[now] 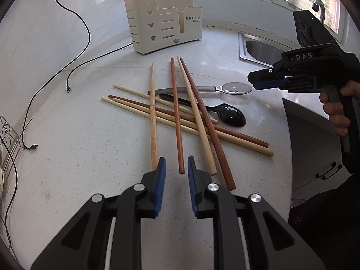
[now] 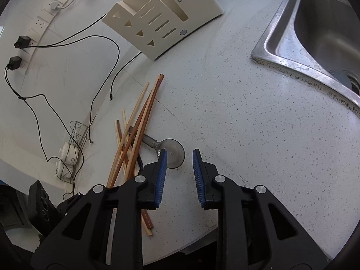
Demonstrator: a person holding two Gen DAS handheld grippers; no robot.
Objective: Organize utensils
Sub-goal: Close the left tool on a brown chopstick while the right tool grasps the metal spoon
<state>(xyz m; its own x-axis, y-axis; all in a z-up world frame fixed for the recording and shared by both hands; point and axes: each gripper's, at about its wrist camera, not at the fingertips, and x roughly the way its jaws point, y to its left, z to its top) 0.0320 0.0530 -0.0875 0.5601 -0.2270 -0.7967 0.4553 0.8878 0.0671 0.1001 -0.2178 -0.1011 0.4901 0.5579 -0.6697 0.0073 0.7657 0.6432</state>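
Several pale and dark brown chopsticks (image 1: 177,121) lie crossed in a pile on the speckled counter, over a metal spoon (image 1: 236,88) and a black spoon (image 1: 231,117). My left gripper (image 1: 176,164) hovers low at the pile's near end, open; the tip of a dark brown chopstick (image 1: 181,168) lies in the gap, untouched by the pads. My right gripper (image 2: 180,155) is open too, its left fingertip over the bowl of the metal spoon (image 2: 175,148), beside the chopsticks (image 2: 139,121). In the left wrist view the right gripper (image 1: 255,82) hangs above the spoons, held by a hand.
A cream slotted utensil holder (image 1: 162,22) (image 2: 162,18) stands at the back by the wall. A steel sink (image 1: 258,49) (image 2: 315,33) is set into the counter on the right. Black cables (image 1: 67,85) trail on the left, near a wire rack (image 1: 6,139).
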